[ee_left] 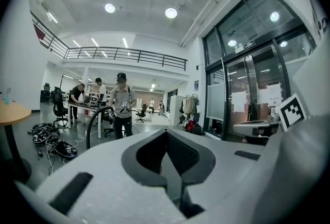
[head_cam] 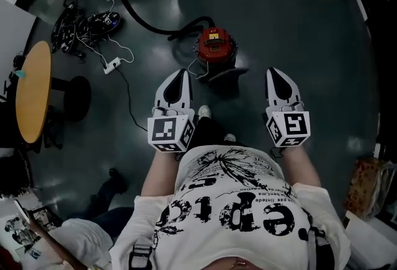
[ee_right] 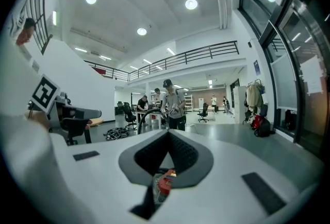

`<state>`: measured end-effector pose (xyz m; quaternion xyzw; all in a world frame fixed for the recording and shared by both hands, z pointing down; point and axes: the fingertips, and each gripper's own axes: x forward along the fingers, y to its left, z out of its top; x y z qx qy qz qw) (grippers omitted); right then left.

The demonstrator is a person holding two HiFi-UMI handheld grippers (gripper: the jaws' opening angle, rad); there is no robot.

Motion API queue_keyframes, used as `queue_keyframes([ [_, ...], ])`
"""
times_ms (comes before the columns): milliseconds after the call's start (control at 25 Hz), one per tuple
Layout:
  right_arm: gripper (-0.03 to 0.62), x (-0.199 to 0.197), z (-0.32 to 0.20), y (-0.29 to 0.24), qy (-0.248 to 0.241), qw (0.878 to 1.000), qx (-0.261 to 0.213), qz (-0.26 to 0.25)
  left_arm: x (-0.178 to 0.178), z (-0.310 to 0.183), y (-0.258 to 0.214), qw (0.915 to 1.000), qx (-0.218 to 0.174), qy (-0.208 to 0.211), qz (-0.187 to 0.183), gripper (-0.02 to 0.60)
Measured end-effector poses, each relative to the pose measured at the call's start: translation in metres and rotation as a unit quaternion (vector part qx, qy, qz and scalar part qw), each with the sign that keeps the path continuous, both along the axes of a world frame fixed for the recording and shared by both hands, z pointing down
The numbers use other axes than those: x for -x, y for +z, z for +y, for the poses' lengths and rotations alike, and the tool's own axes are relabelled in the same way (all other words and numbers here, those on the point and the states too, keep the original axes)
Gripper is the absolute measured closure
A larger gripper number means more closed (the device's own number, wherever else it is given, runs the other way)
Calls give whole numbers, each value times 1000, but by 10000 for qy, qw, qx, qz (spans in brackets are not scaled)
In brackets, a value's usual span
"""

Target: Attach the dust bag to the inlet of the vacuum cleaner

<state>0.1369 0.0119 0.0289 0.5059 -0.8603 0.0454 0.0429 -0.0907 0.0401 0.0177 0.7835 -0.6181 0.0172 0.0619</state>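
Quick notes on this one. Both tools were up at about chest height and pointing roughly level, with nothing in them. The left gripper (head_cam: 180, 72) had its jaws pressed together, and its own camera showed the tips meeting (ee_left: 166, 133). The right gripper (head_cam: 275, 72) looked the same, closed and empty (ee_right: 168, 133). The red bit visible through the slot was just the vacuum cleaner (ee_right: 164, 183) on the floor beyond it, not something being held.

The vacuum cleaner (head_cam: 216, 45) sat on the dark floor straight ahead, beyond the two tips and nearer the left one. Its black hose (head_cam: 144, 17) curled away to the upper left. A white power strip (head_cam: 112, 65) and its cable lay just to the left of it. I couldn't spot the dust bag in any view, and the inlet wasn't showing from that angle either.

My read is that nothing had been attached yet, so this was the approach. To do it well, I'd bring both grippers down toward the vacuum and open the jaws before getting close. I'd steer clear of that cable and use one gripper to steady the body. The other should take the bag by its stiff collar rather than the soft part, then line the hole up square with the inlet before pushing. Go in crooked and it'll probably just crumple.
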Motion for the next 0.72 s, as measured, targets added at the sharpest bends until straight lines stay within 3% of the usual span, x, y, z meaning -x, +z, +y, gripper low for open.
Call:
queue_keyframes([
  [280, 592, 7, 21, 6, -162, 9996, -63, 204, -7, 20, 4, 9993, -28, -67, 372, 577],
  [720, 592, 4, 22, 9, -229, 9991, -201, 301, -19, 19, 16, 9997, 68, -86, 229, 577],
])
